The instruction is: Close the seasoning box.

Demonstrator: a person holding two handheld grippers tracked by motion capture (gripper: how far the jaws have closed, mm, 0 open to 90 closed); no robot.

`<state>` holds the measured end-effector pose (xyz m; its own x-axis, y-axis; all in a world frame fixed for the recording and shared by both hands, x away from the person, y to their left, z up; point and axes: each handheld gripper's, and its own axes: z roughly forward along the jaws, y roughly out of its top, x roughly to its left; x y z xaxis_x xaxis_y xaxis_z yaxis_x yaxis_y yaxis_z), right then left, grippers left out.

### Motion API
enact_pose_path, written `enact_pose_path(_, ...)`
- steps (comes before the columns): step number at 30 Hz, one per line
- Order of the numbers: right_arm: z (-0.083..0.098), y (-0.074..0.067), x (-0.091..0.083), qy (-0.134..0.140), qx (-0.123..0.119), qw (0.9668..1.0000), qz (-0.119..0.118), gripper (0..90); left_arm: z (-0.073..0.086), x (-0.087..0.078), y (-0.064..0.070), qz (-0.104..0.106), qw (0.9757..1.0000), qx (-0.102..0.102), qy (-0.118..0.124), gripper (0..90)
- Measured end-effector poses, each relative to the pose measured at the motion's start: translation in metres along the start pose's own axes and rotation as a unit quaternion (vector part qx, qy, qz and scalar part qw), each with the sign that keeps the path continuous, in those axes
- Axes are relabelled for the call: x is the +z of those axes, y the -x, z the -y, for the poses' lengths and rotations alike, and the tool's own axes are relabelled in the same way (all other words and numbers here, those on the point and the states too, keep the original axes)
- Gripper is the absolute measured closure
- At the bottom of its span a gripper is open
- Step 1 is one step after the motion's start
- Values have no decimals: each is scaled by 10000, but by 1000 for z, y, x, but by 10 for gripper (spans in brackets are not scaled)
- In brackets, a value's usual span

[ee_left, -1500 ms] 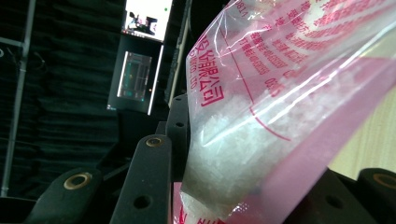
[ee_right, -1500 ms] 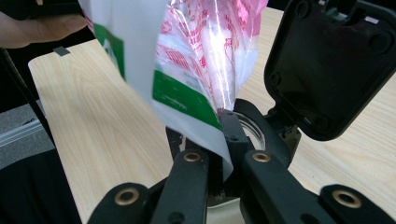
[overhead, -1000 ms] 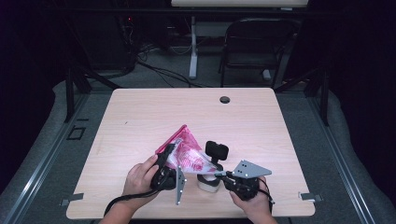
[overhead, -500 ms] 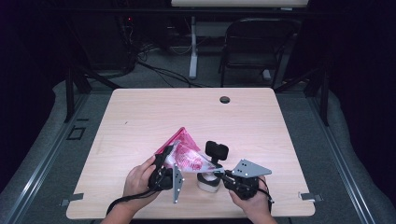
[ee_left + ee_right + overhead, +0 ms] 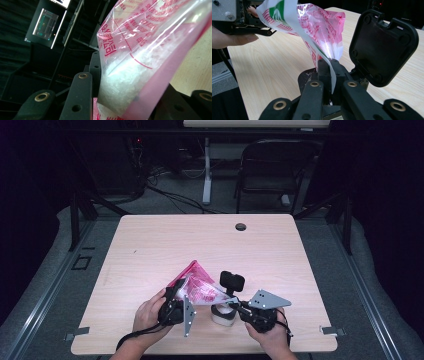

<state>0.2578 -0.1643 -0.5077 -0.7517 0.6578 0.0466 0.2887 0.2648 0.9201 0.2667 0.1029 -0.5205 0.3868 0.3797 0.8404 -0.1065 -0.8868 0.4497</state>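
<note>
A pink see-through bag (image 5: 197,287) with red print and white grains inside hangs tilted above the table's front part, stretched between both grippers. My left gripper (image 5: 175,306) is shut on the bag's (image 5: 140,50) full lower end, and its jaws press on either side. My right gripper (image 5: 328,67) is shut on a thin white edge of the bag (image 5: 322,27). Just below that edge stands a small white container (image 5: 221,315) with its black hinged lid (image 5: 382,47) flipped upright. The left gripper (image 5: 249,22) and its hand are at the upper left of the right gripper view.
The wooden table (image 5: 150,245) has a round black grommet (image 5: 241,226) near its far edge. A black chair (image 5: 272,170) and cables sit on the floor beyond the table. Both hands are close to the table's front edge.
</note>
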Motion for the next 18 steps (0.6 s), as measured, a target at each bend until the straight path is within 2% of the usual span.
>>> enact_pose_path(4,0,0,1,-2,-7,10000,-19,894,3,1,1,77,9999,-133,41,702)
enact_pose_path(18,-2,0,1,31,-5,10000,-14,894,6,3,2,219,9994,-257,-19,704)
